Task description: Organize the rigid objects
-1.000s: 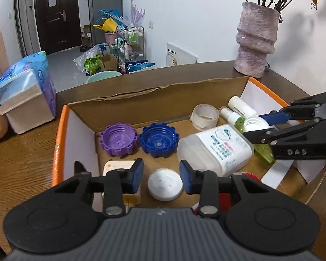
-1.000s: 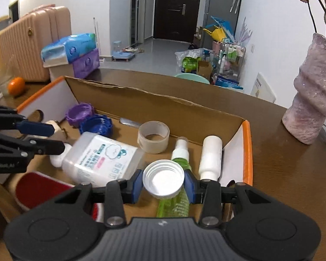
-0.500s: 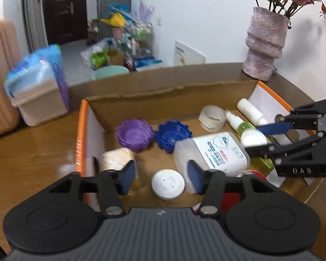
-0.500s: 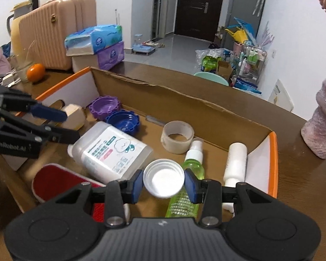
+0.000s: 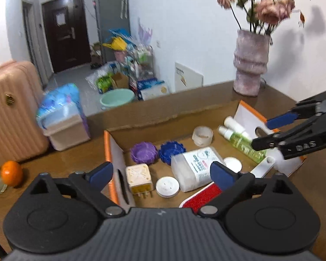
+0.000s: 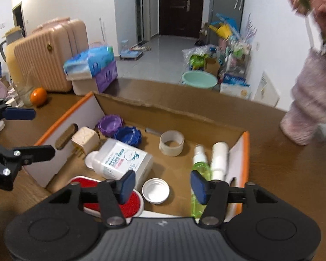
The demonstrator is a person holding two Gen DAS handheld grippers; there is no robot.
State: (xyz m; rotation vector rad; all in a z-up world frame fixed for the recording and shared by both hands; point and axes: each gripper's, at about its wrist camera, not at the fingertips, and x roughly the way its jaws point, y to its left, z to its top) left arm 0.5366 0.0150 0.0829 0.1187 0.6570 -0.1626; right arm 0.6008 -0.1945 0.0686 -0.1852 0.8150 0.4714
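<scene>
A white jar lid lies lower centre in the cardboard box, below the wide-open, empty right gripper; the left gripper gapes too. Light, stiff, likely slippery; best pinched across its rim.

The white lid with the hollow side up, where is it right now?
In the right wrist view the white lid lies on the box floor, between the red brush and green bottle.

A white screw cap lies open side up on the cardboard box floor, just ahead of the right gripper and between its spread fingers. Beyond it to the left, a white labelled bottle lies on its side; a green spray bottle lies alongside the right finger.
</scene>
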